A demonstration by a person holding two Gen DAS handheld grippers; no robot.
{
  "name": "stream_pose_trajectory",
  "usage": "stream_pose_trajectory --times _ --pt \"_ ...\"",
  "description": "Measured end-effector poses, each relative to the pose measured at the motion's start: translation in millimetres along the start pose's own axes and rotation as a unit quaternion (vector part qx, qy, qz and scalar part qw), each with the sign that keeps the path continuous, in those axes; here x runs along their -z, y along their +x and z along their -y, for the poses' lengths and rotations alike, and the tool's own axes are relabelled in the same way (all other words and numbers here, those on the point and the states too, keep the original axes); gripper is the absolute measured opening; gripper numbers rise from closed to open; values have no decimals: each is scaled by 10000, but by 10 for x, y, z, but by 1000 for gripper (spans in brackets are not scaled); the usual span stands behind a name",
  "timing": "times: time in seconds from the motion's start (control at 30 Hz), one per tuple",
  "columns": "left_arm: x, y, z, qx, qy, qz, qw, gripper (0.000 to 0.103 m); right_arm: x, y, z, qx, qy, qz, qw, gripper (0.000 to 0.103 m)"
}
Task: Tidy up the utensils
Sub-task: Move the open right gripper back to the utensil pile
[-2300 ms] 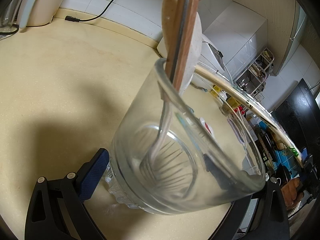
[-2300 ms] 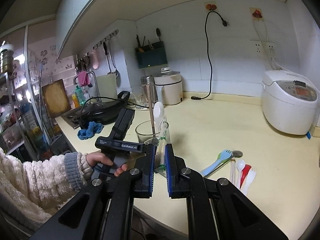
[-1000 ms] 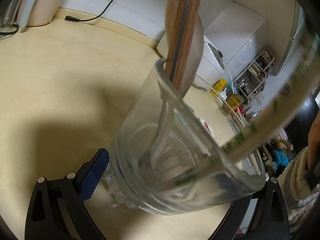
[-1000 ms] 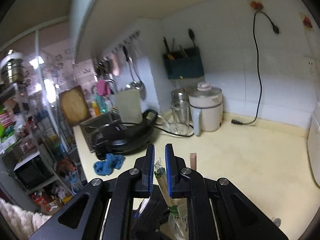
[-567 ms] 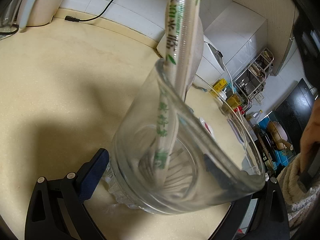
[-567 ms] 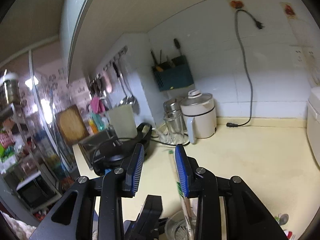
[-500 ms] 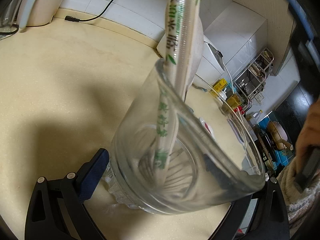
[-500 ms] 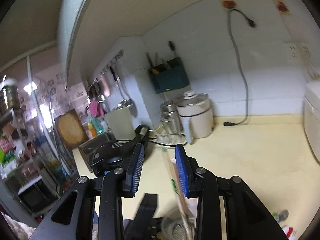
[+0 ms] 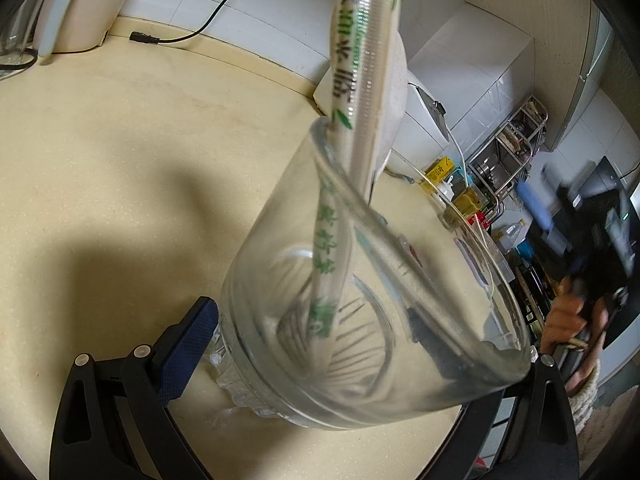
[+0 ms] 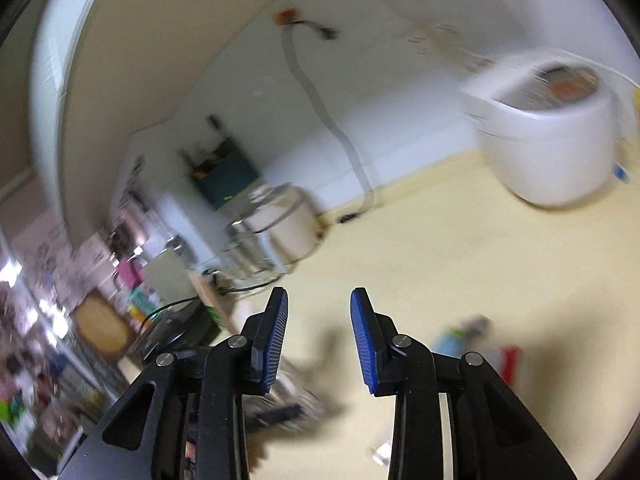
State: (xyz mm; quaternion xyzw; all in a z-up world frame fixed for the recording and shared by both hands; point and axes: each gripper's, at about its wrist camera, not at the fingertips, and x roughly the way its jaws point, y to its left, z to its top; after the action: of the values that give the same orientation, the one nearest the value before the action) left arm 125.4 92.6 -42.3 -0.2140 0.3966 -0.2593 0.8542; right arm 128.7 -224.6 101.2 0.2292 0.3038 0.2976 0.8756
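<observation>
Counter (image 9: 120, 152): a pale yellow top fills both views; a white rice cooker (image 10: 552, 128) stands at the back by the tiled wall.
Glass (image 9: 360, 288): a clear tumbler, tilted toward the left camera, clamped low down between the left gripper (image 9: 360, 344) pads; one blue pad (image 9: 188, 340) shows pressed to its base, the other is seen only through the glass.
What changed: a second ago the wrapped chopsticks (image 9: 360, 60) were pinched in the right gripper (image 10: 318, 332) above the glass; now they stand inside it, leaning on the far rim beside a pale spoon (image 9: 394, 92), with their lower end down by the glass's base.
Meaning for the task: that piece counts as sorted, and the glass now holds several utensils. More are left on the counter: a blurred cluster (image 10: 476, 340) of blue, white and red handles, probably spoons and a fork, though the smear makes that uncertain.
Right hand: in the left view it is a blur at the far right, fingers (image 9: 560, 316) wrapped round the black handle, swung away from the glass. Its own view is streaked with motion and aimed down over the counter toward the cluster.
Right jaws: about half open, nothing between them.
Left hand: steady, angled down, jaws closed on the glass.
</observation>
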Motion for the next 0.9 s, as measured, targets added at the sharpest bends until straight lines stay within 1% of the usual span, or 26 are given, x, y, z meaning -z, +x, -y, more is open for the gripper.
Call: stream_pose_trajectory --times 0.07,0.13,0.2,0.3,0.4,0.53,0.63,0.7,0.83,0.9 --pt "0 0 0 0 0 0 10000 99 59 -140 196 237 125 8 9996 33" --pt "1 -2 0 0 0 0 10000 99 120 -235 348 352 247 -26 9991 33" --pt "0 0 0 0 0 -1 10000 99 204 -296 526 294 549 -174 9979 33" --pt "0 0 0 0 0 -2 10000 99 295 -275 674 271 784 -492 9953 33" --pt "-1 0 0 0 0 -1 10000 99 363 -283 727 34 886 -601 9942 33" --pt "-1 -1 0 1 0 -1 10000 99 360 -310 801 -571 1314 -585 9880 33" --pt "0 -3 0 0 -2 1 10000 99 305 -291 733 -678 1484 -602 9848 33" --pt "-1 -2 0 1 -1 -2 10000 99 283 -323 728 -682 1469 -502 9855 33" --pt "-1 -1 0 1 0 -2 10000 99 268 -400 793 -42 1328 -296 9907 33" --pt "-1 -1 0 1 -1 -2 10000 99 279 -400 825 337 1234 -367 9911 33"
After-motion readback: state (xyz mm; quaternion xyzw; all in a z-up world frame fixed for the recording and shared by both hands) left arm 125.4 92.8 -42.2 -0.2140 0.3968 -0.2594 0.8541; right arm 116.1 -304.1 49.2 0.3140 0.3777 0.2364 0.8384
